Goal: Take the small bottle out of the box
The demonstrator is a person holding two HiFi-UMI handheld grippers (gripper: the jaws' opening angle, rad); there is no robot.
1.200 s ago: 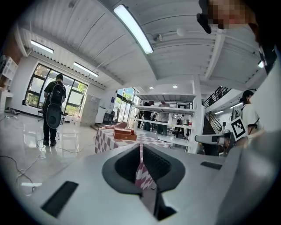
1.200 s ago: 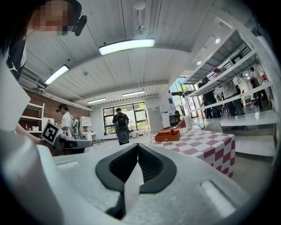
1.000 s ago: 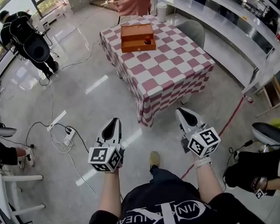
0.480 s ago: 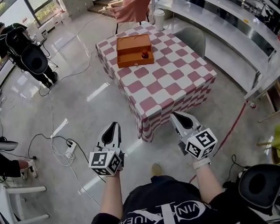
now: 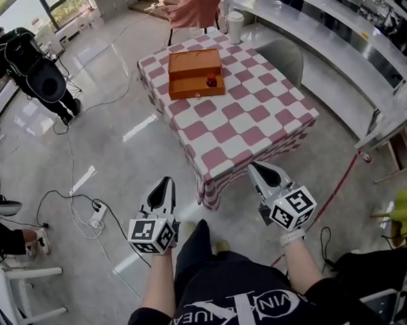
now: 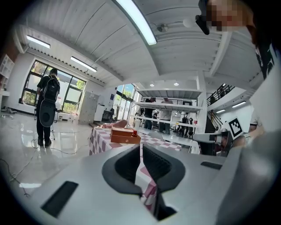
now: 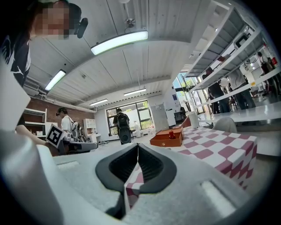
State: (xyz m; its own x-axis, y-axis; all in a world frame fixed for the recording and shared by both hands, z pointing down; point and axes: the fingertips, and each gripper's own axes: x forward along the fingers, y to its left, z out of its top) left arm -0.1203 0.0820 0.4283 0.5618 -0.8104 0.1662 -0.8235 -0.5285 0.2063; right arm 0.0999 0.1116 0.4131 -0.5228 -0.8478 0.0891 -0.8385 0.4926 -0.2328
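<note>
An open orange box (image 5: 194, 73) stands on the far left part of a table (image 5: 235, 115) with a red-and-white checked cloth. The small red bottle (image 5: 211, 81) stands inside the box at its right side. Both grippers hang in the air short of the table's near corner, far from the box. My left gripper (image 5: 168, 182) is shut and empty, and so is my right gripper (image 5: 257, 167). The left gripper view shows its shut gripper (image 6: 141, 147) with the box (image 6: 125, 137) and bottle (image 6: 135, 132) beyond. The right gripper view shows its shut gripper (image 7: 138, 147), the box (image 7: 167, 138) and the bottle (image 7: 171, 135).
A person with a black backpack (image 5: 29, 66) stands at the far left. Cables and a power strip (image 5: 96, 213) lie on the floor to my left. A grey chair (image 5: 282, 47) and a pink-draped chair (image 5: 194, 8) flank the table. A white cup (image 5: 234, 26) stands at its far edge.
I have walked toward the table, which now lies nearer in the head view, and a leg has stepped forward. Both grippers stay shut and level.
</note>
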